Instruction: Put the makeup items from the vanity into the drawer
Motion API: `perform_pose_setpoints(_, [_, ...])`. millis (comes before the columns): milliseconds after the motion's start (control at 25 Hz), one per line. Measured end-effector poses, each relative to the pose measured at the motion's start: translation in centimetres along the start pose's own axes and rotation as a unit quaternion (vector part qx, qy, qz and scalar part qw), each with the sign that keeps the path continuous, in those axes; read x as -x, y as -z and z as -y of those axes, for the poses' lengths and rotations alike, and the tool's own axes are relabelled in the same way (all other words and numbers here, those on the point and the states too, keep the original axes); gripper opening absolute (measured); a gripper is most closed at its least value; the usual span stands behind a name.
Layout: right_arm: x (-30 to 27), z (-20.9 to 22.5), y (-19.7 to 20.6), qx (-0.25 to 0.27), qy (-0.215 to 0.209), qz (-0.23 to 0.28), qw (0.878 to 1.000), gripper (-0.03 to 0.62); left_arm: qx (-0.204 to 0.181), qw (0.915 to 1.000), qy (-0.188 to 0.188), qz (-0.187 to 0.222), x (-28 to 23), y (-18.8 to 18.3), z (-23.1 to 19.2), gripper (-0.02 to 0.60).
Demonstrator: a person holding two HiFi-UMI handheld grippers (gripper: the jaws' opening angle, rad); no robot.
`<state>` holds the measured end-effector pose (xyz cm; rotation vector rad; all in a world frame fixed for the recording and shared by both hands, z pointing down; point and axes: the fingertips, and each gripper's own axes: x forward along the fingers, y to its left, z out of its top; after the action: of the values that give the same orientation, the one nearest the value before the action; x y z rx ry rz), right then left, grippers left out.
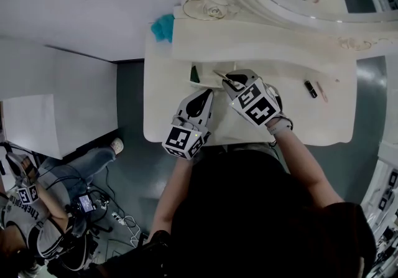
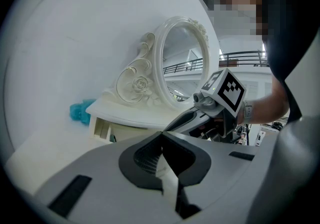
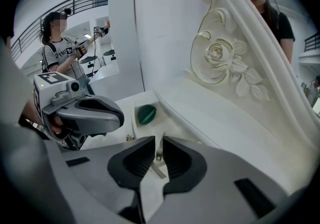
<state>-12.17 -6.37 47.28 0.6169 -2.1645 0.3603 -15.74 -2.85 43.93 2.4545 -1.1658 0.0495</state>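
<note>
Holding right gripper over open drawer, frame centre; fingers pinching thin makeup stick. Left gripper fingers pressed together, empty. I note green compact in drawer. Black tube and pink pencil lie right on vanity.

Nothing can be read with certainty. The bystander's white T-shirt carries a row of dark capital letters across the chest, too small and skewed to spell out. The left marker cube and the right marker cube show only black-and-white square codes, with no letters or numbers.
</note>
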Motion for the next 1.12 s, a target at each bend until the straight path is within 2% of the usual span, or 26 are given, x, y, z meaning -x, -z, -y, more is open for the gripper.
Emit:
perform_pose_setpoints(520, [0.1,-0.2,-0.1,0.000,-0.004,0.008,1.000,0.054,-0.003,1.0000,0.004,-0.003,-0.4,-0.1,0.0,0.012])
perform_pose_setpoints(1120, [1.9,-0.8,-1.3,-0.035,-0.018,0.098,0.994,0.021,-0.019,0.9993,0.028,-0.018,-1.7,-0.3,0.9,0.012])
